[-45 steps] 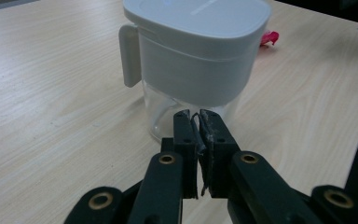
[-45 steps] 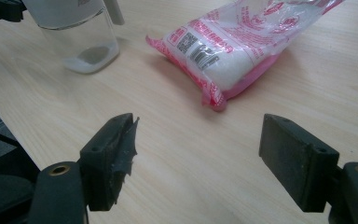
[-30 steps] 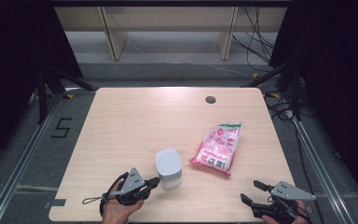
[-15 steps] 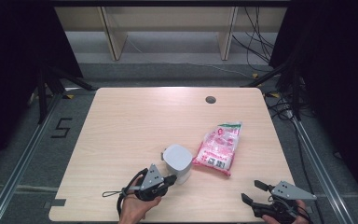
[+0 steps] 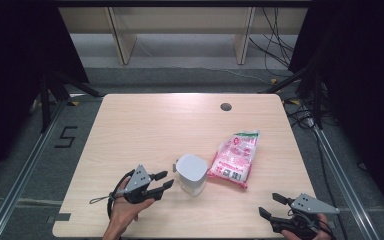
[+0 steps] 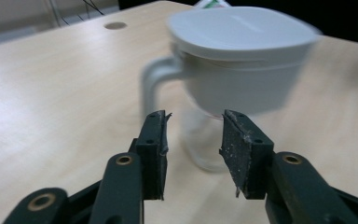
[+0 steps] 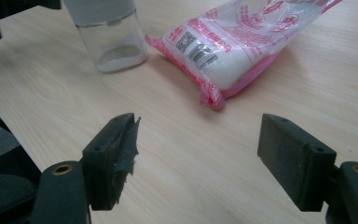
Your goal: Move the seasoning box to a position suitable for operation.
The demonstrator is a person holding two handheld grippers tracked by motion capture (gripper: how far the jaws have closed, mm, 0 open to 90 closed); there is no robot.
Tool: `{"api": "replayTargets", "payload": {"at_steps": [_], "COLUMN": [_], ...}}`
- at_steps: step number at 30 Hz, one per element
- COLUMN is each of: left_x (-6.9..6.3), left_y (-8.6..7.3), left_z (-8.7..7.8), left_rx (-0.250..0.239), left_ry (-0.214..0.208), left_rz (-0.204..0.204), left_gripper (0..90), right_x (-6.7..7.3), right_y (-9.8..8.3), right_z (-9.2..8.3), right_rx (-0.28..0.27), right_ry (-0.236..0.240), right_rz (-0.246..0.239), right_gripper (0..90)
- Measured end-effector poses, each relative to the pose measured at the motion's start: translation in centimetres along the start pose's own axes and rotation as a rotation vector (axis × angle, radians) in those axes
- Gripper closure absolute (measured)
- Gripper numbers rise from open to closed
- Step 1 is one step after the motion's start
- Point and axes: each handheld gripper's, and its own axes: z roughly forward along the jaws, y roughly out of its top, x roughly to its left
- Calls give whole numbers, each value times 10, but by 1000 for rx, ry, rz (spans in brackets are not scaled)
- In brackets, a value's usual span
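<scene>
White lidded jug [image 5: 191, 172] upright on the wooden counter [image 5: 145, 125], a little toward 6 o'clock of centre, handle turned toward 9 o'clock. Left gripper [image 5: 164, 180] just at 9 o'clock of the jug, apart from it, jaws partly open after just having been opening, nothing between them; in the left gripper view [image 6: 193, 126] the jug [image 6: 233, 70] looms blurred right ahead, clear lower body probably empty but hard to tell. Pink-and-white bag [image 5: 234, 157] lying flat just at 3 o'clock of the jug, seemingly touching it. Right gripper [image 5: 272, 206] near the counter's 5 o'clock corner, jaws wide apart and empty [image 7: 198, 154], well clear of the bag [image 7: 233, 46].
</scene>
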Motion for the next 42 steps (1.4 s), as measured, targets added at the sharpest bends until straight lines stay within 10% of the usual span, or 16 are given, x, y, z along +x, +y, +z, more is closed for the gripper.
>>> {"api": "replayTargets", "payload": {"at_steps": [13, 19, 31, 42], "left_x": [19, 23, 21, 28], "left_y": [3, 8, -7, -9], "left_z": [42, 53, 15, -16], "left_rx": [-15, -11, 10, -62], "left_ry": [-36, -49, 40, 31], "left_rz": [40, 80, 13, -19], "left_gripper": [579, 704, 753, 776], "right_x": [1, -1, 1, 3], "right_y": [-1, -1, -1, 0], "right_z": [-1, 0, 0, 2], "right_rx": [11, 5, 1, 11], "right_ry": [6, 19, 10, 12], "right_rz": [38, -1, 33, 30], "right_gripper": [289, 289, 290, 290]}}
